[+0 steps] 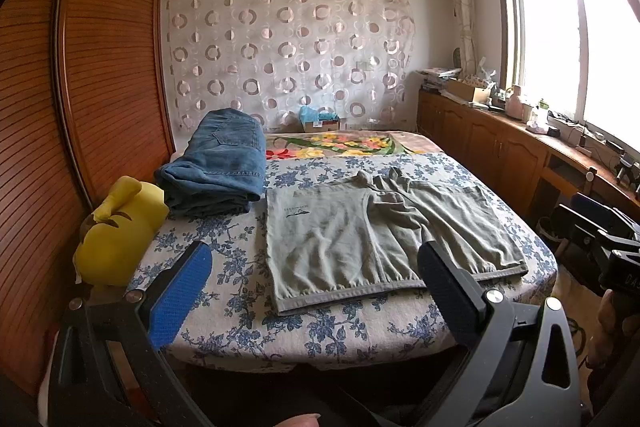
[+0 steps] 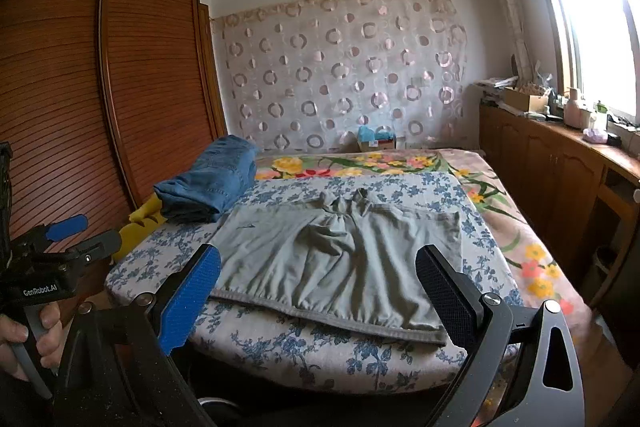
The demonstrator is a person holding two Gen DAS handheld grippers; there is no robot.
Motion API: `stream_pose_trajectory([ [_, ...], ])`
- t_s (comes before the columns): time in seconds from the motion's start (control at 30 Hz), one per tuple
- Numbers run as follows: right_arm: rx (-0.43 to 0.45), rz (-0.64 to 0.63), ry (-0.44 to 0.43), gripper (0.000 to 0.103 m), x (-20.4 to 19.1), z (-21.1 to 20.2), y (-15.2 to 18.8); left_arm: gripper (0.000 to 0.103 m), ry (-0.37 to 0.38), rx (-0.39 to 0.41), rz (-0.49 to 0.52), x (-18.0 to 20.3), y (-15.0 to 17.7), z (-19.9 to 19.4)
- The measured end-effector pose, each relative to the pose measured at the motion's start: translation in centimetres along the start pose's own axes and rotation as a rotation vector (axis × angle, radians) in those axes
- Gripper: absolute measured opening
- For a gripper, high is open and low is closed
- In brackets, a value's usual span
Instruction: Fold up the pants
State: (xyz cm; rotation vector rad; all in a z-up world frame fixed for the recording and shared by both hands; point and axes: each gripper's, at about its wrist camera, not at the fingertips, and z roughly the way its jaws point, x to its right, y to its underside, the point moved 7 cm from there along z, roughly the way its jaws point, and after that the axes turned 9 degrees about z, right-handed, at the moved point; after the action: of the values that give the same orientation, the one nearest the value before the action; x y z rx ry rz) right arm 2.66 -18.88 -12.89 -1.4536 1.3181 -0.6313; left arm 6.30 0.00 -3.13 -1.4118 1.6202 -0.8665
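In the left wrist view the left gripper (image 1: 316,267) hovers with its fingers spread wide and nothing between them, above the near edge of a bed covered by a blue-flowered sheet (image 1: 224,259), where grey-green shorts (image 1: 376,231) lie flat with the waistband nearest, beside folded blue jeans (image 1: 216,171) and a yellow plush toy (image 1: 120,231) at the left. In the right wrist view the right gripper (image 2: 318,267) is likewise wide apart and empty, held short of the same shorts (image 2: 332,259) on the sheet (image 2: 280,343); the jeans (image 2: 208,183) sit at their far-left corner, and a hand (image 2: 24,335) grips the other tool's handle at the lower left.
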Motion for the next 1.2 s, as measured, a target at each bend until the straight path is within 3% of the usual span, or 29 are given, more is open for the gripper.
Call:
stream_pose_trajectory([
  [1.2, 0.005, 0.003, -0.007, 0.098, -0.05, -0.31, 0.10, 0.103, -0.002, 0.003, 0.005, 0.04, -0.02, -0.04],
])
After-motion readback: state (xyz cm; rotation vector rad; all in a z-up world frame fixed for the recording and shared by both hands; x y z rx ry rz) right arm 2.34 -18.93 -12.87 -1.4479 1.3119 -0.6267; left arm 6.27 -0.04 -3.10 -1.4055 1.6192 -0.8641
